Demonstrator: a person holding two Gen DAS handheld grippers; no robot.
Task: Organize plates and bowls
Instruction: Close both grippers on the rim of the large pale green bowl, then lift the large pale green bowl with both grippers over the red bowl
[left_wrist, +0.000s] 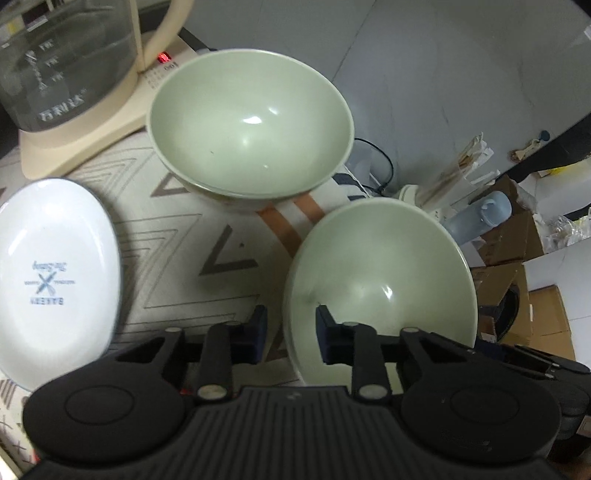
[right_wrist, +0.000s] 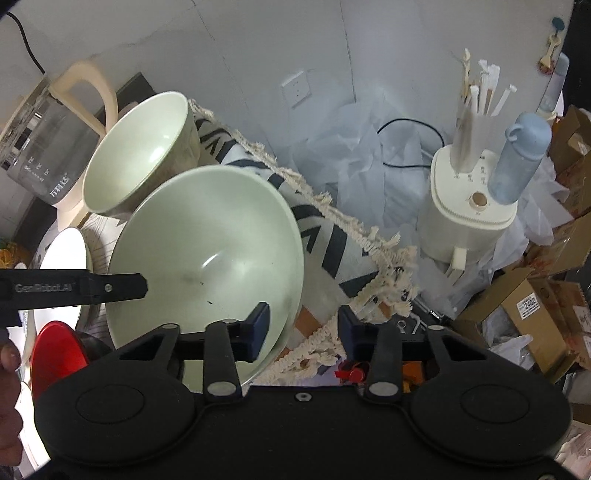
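Glass kettle (right_wrist: 48, 147): white print "万利达" low on the glass wall, right wrist view. Arm of the other gripper (right_wrist: 74, 287), just right of the kettle's base: "GenRobot.AI". Cardboard box (right_wrist: 532, 310), far right of the kettle: label "2402". White plate (left_wrist: 55, 277): blue print, upside down, unreadable.

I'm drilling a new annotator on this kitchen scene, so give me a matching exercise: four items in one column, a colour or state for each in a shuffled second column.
1 oval plate
2 kettle
3 bottle
4 nearer bowl

a pale blue, capped
b white, blue print inside
c clear glass, cream handle
d pale green, empty

Pairs: 1-b, 2-c, 3-a, 4-d
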